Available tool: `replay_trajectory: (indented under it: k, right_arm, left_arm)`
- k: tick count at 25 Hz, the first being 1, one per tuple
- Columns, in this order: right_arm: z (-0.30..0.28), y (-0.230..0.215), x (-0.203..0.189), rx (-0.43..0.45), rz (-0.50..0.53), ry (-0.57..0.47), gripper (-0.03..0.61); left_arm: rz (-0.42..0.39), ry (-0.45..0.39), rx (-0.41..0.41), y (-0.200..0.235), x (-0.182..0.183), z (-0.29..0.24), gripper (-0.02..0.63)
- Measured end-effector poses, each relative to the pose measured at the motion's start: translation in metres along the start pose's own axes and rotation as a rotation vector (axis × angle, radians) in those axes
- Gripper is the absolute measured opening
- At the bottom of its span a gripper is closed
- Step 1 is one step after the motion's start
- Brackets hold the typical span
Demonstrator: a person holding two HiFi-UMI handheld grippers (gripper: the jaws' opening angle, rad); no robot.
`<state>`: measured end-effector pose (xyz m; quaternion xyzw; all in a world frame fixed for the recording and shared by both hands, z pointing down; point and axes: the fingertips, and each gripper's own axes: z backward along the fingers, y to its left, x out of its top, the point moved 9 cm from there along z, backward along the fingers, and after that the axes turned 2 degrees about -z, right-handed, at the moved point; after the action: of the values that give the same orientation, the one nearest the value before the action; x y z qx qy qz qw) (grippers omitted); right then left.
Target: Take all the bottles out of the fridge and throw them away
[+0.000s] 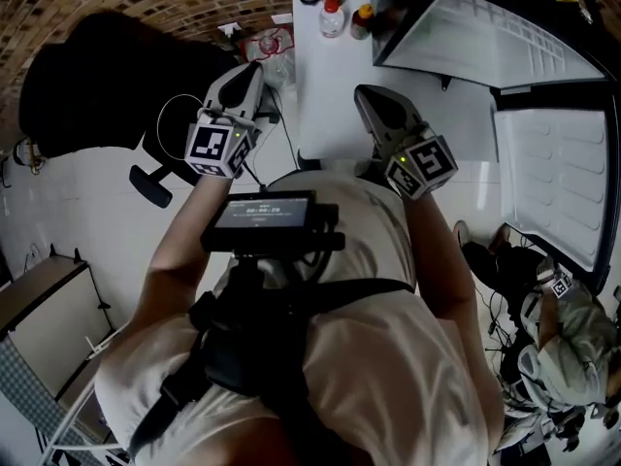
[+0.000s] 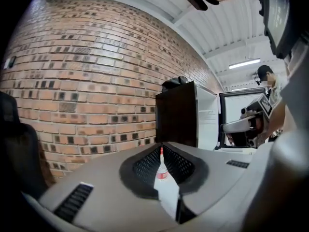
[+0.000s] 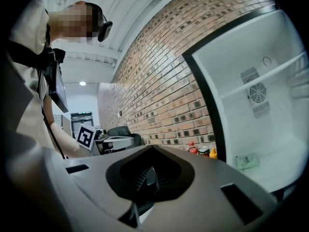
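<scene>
A brick wall (image 2: 87, 81) (red-brown) rises over a white floor (image 1: 68, 212).

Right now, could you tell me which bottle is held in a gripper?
The clear red-capped bottle clamped in the left gripper; the other bottles stand beside the fridge.

The bottle (image 2: 161, 172) looks clear plastic, the wall (image 2: 87, 81) rough brick, the fridge lining (image 3: 270, 129) smooth

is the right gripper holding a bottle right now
No, the right gripper has its jaws together with nothing between them; the left gripper grips a bottle.
</scene>
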<state>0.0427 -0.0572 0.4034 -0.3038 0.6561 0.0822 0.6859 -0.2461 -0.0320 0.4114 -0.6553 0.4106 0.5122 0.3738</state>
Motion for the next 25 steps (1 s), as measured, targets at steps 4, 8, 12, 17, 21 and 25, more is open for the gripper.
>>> replay_trajectory:
  k: [4,8,12,17,21,25]
  right_arm:
    - [0.026,-0.012,0.005,-0.047,-0.008,-0.014,0.005]
    - [0.051,-0.021,0.016,-0.097,-0.009,-0.034,0.005]
    - [0.077,-0.033,0.028,-0.144,-0.008,-0.049,0.005]
    - [0.114,-0.051,0.035,-0.205,-0.009,-0.086,0.005]
    - [0.142,-0.067,0.039,-0.251,-0.014,-0.106,0.005]
    - [0.165,-0.080,0.044,-0.270,-0.017,-0.116,0.005]
  left_arm:
    - [-0.013,-0.013,-0.061,-0.025,0.010,-0.020,0.023]
    - [-0.014,-0.006,-0.140,-0.053,0.025,-0.038,0.023]
    - [-0.021,-0.015,-0.226,-0.089,0.045,-0.058,0.023]
    - [-0.030,-0.041,-0.322,-0.130,0.061,-0.090,0.023]
    - [-0.038,-0.057,-0.386,-0.161,0.074,-0.111,0.023]
    - [-0.035,-0.059,-0.417,-0.186,0.078,-0.128,0.023]
